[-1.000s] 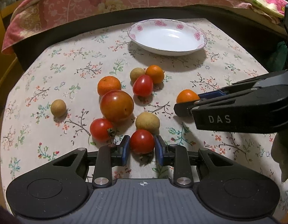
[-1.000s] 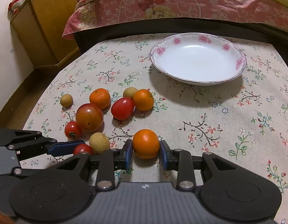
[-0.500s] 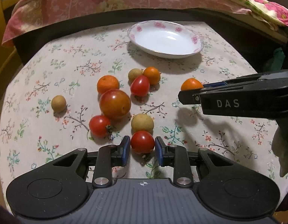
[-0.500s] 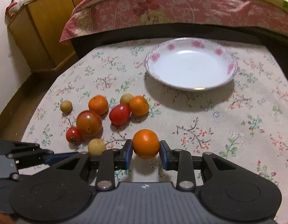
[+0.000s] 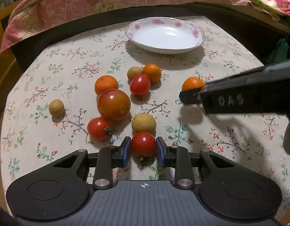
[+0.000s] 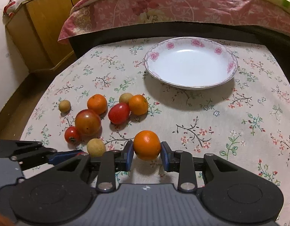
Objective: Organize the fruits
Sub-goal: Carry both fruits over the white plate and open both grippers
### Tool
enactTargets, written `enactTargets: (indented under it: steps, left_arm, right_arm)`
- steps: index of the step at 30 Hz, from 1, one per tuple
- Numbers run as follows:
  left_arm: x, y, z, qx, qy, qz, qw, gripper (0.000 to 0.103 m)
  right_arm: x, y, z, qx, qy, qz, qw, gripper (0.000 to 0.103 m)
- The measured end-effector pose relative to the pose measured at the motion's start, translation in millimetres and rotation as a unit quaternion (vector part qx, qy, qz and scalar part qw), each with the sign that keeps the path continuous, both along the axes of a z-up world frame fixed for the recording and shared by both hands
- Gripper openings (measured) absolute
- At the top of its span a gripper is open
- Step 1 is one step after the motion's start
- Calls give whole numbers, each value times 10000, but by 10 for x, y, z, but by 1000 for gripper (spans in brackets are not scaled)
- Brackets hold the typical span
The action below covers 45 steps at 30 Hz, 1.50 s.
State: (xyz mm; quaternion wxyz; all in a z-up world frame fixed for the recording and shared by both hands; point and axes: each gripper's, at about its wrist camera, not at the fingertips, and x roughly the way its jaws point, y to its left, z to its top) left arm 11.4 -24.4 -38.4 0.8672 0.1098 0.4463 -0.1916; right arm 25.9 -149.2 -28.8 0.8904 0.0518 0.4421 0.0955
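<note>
Warm, dim indoor light falls from above; the plate casts a soft near-side shadow and shows faint glare (fisheye bends edges, dark corners). The right gripper looks motion-blurred.

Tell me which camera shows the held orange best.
The right wrist view: the orange sits dead centre, whole, gripped between the right claw's blue pads. The left wrist view shows only its upper part at the right, behind the claw's dark finger.

right gripper blurred, partly cropped
</note>
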Motion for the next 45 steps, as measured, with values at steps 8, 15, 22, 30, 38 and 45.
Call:
enactTargets:
  steps: [8,15,22,30,38,45]
  left_arm:
    - [-17,-1,87,-140,92,-69,9998,35]
    - [162,-41,307,-545,-25,-103,9985,35]
    - [556,-273,479,-678,-277,-256,9970,35]
    - [972,-507,507,-631,-451,-371,9963,36]
    - [1249,-592,395,-558,-448,-372,9967,36]
    - [1344,-623,321,-504,-423,-344,9972,36]
  right_arm:
    - [-22,-54,201,32,-235,-82,9997,31]
    - [85,-147,240,-21,-290,-195,9994,31]
    - [246,-366,301,-133,-335,-394,9986,31]
    - [553,-545,353,-250,-436,-437,9978,31]
    - [834,-613,236,-302,-392,-366,9981,31]
    - [954,-617,135,-320,-361,-316,9983,31]
